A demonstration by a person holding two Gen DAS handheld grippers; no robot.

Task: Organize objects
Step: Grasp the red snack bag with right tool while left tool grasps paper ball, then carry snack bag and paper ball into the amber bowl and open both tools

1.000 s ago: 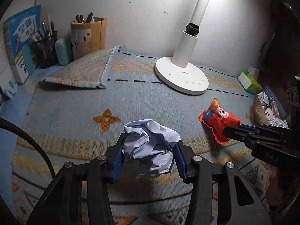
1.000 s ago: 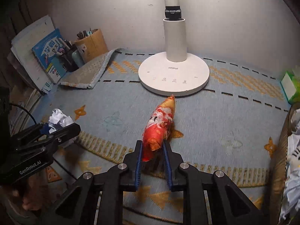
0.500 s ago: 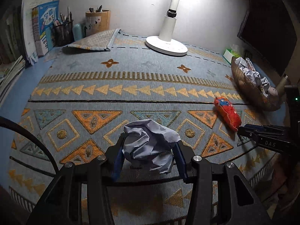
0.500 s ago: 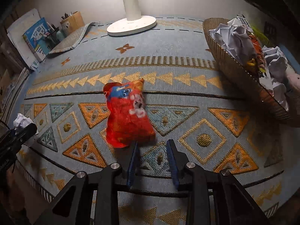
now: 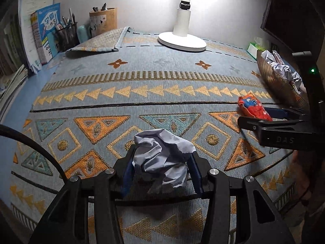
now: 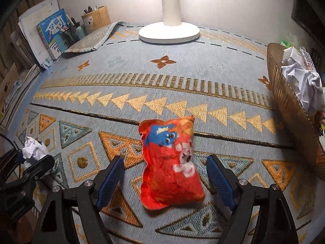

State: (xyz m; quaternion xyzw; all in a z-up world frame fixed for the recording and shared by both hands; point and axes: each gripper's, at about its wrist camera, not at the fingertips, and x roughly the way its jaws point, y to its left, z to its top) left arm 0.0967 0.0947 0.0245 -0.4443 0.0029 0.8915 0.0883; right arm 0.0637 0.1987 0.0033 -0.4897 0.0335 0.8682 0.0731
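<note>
Left tool [image 5: 161, 167]: pinching a crumpled paper ball [image 5: 162, 156] between its blue pads, held above the patterned cloth [image 5: 142, 85] covering the desk. Right tool [image 6: 165, 180]: jaws opening, spread wide, touching nothing; red snack bag [image 6: 172, 170] between them, clear of both pads, apparently lying on the cloth. At the right edge, a woven basket [image 6: 288, 109] already stuffed with crumpled paper. At the back, a white lamp base [image 6: 169, 31]; in the far left corner, books [image 5: 47, 32] and pen holders [image 5: 103, 19].
</note>
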